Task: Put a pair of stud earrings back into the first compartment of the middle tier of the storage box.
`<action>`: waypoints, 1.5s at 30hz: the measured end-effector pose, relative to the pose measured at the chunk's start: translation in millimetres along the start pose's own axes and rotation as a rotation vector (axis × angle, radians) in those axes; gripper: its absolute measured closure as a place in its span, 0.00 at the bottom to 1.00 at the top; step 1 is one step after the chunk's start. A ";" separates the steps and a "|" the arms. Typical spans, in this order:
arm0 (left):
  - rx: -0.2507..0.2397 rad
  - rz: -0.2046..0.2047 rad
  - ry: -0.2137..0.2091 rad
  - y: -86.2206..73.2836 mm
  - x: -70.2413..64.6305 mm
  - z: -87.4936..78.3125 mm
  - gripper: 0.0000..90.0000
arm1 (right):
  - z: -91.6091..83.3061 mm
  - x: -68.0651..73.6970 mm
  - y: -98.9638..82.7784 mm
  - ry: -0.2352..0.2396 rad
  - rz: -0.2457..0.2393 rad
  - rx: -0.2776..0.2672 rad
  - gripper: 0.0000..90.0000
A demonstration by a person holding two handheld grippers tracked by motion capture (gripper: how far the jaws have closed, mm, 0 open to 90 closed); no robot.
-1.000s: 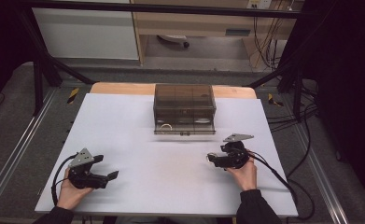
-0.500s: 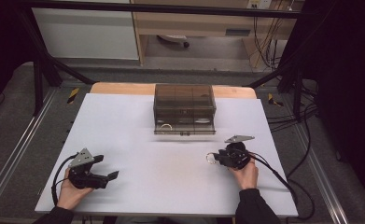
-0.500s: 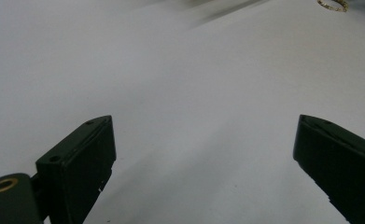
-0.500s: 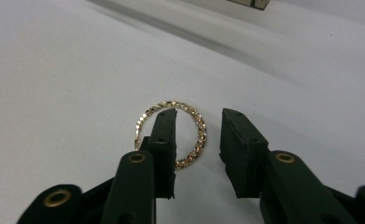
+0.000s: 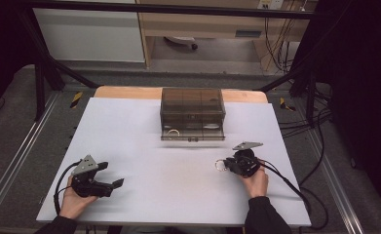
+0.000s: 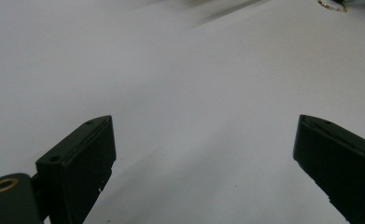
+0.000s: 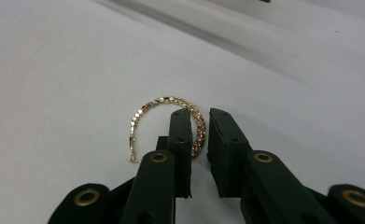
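From the high view I see a smoky see-through box [image 5: 193, 113] standing at twelve o'clock on the table, its low drawer [image 5: 193, 132] pulled toward me with a small ring [image 5: 173, 132] and another pale piece lying in it. Nothing stands between the box and my grippers.

The bracelet [image 7: 145, 112] lies on the sheet at about four o'clock from the box. My right gripper [image 7: 199, 128] has its jaws drawn close together with one side of the bracelet's band [image 5: 221, 165] between them; I cannot tell whether the pads press on it. My left gripper [image 5: 111, 184] sits at seven o'clock, jaws spread wide over bare sheet, well apart from everything.

Against a second ago, the right jaws have just been closing around the bracelet, and both hands sit where they were.

The table [image 5: 129, 126] is covered in plain white, a wooden edge showing behind the box. Around it are dark frame bars, grey floor and trailing cables [image 5: 295, 122].
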State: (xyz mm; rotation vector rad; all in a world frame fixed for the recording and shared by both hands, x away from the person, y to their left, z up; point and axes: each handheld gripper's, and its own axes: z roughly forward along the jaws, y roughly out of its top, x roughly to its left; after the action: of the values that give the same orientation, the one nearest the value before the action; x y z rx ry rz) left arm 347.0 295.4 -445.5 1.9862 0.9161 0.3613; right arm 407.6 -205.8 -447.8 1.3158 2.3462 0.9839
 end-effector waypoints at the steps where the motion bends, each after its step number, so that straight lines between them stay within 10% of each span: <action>1: 0.000 0.000 0.000 0.0 -0.1 0.0 0.06 | 0.0 0.0 0.1 -0.001 0.002 0.000 0.89; 45: 0.001 0.000 0.001 -0.1 0.3 -0.2 0.06 | -12.4 7.6 9.7 -0.020 -0.036 -0.016 0.97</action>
State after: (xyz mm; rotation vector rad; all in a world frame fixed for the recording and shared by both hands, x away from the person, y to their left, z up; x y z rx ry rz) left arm 347.1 295.7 -445.5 1.9874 0.9177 0.3618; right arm 403.1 -201.4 -431.6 1.2676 2.3343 0.9721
